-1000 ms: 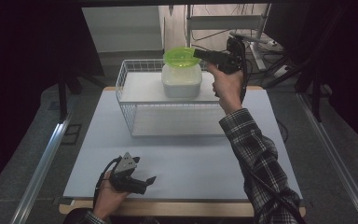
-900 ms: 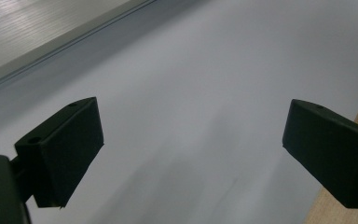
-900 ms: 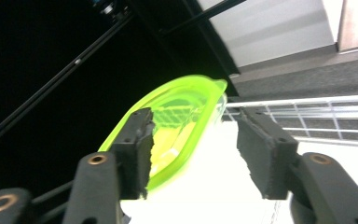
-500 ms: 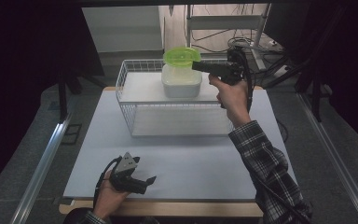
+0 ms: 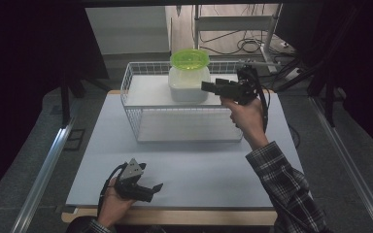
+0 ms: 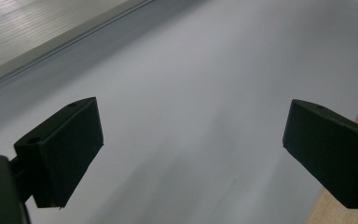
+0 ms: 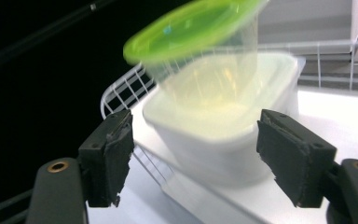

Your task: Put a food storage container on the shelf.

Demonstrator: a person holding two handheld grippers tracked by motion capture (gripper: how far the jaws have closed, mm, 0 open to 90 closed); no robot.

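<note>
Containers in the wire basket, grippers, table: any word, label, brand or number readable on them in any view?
None readable.
Green-lidded clear cup: no print visible.
White tub under it: plain.
Wire basket: no tag.
Left gripper and right gripper: no markings legible.
Table mat: blank.

A pale grey tabletop (image 5: 189, 160) with a wooden front edge fills most of the scene. Metal rails (image 5: 43, 170) run along the floor on both sides. Behind it, a metal shelf frame (image 5: 233, 24) stands among tangled cables (image 5: 250, 46), against dark surroundings.
</note>
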